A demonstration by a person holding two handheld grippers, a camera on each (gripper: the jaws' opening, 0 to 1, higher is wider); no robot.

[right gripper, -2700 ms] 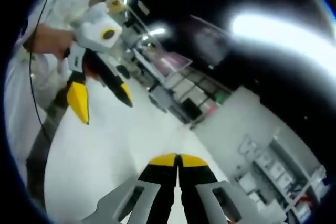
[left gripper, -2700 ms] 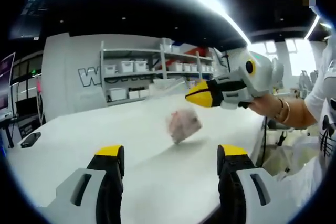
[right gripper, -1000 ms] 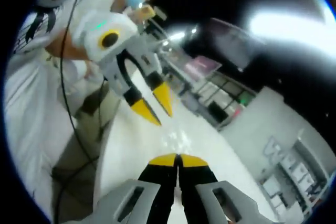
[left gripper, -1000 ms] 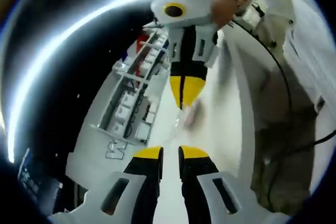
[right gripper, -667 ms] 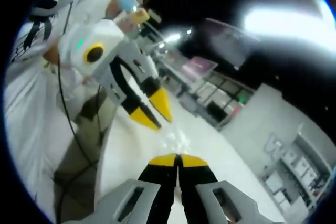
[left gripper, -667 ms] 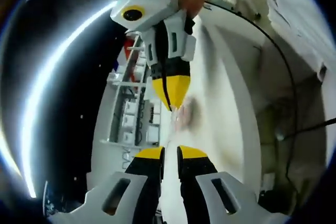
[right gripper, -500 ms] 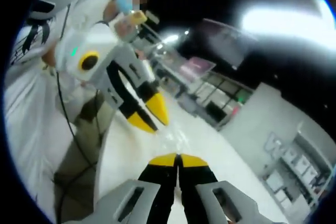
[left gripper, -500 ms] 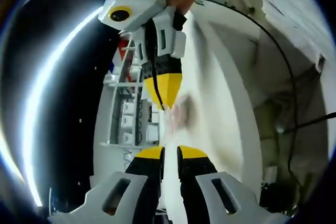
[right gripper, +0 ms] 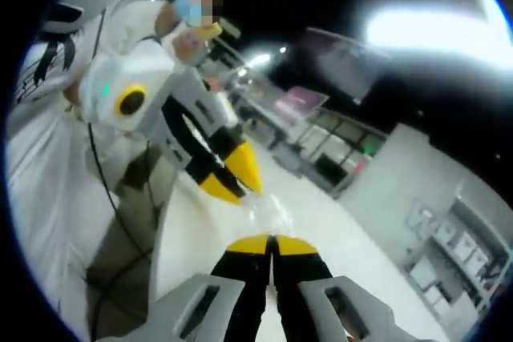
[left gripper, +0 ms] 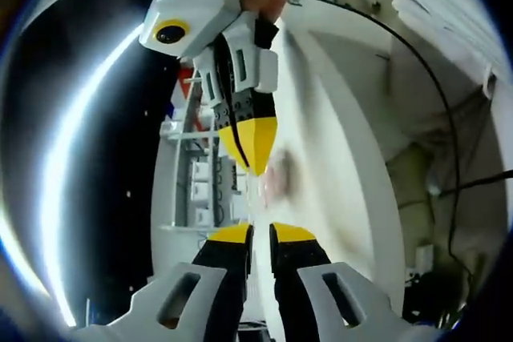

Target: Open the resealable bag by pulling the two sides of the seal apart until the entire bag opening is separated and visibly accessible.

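Both jaws pinched on the clear resealable bag [left gripper: 272, 178] above the white table [left gripper: 337, 190], the left hand-held gripper [left gripper: 256, 235] and right hand-held gripper [right gripper: 271, 242] have edged slightly apart since half a second ago

Lab or workshop-type room. Long white worktable [left gripper: 337, 158] runs through left gripper view. Metal shelving unit [left gripper: 196, 178] at 9 o'clock of it, loaded with white storage bins; more shelves with bins [right gripper: 461, 274] at 4 o'clock in right gripper view. Bright ceiling light strips [left gripper: 60, 166], dark ceiling. Pale partition wall [right gripper: 385, 190] behind table.
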